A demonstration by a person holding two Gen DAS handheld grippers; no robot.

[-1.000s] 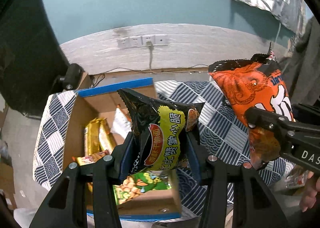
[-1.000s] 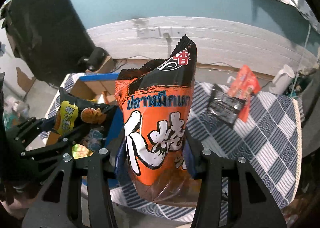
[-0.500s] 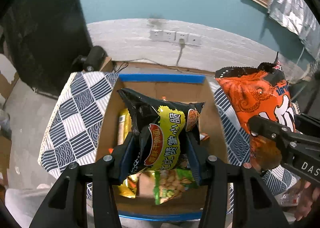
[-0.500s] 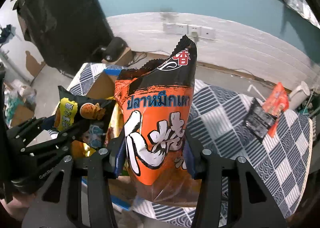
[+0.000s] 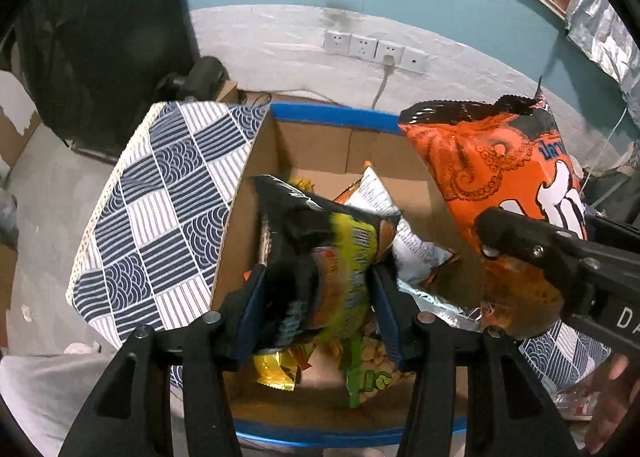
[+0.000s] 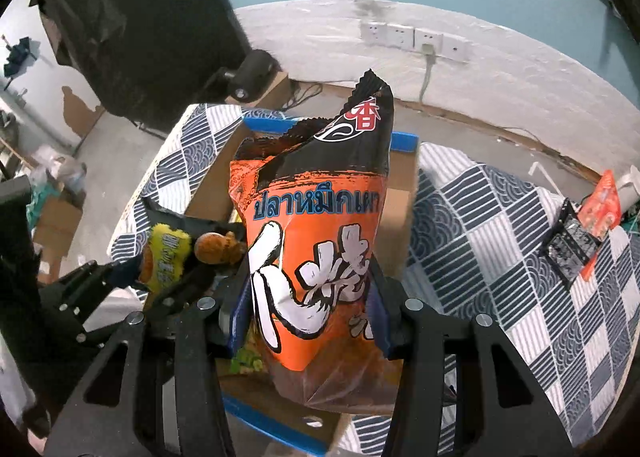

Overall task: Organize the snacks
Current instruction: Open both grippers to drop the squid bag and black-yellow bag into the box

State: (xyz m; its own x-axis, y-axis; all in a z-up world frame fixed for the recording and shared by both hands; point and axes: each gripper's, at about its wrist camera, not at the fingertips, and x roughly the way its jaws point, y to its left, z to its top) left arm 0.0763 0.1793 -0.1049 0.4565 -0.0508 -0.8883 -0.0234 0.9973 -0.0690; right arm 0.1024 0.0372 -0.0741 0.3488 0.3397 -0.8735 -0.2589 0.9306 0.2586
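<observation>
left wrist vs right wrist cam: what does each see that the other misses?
Left wrist only: the inside of the cardboard box, with a white snack packet, a gold packet and a green peanut bag lying in it.

Right wrist only: a black packet and a red packet lying on the checked cloth well away from the box.

Both: the left gripper shut on the black-and-yellow bag, the right gripper shut on the orange squid bag, both over the box; wall sockets behind.
</observation>
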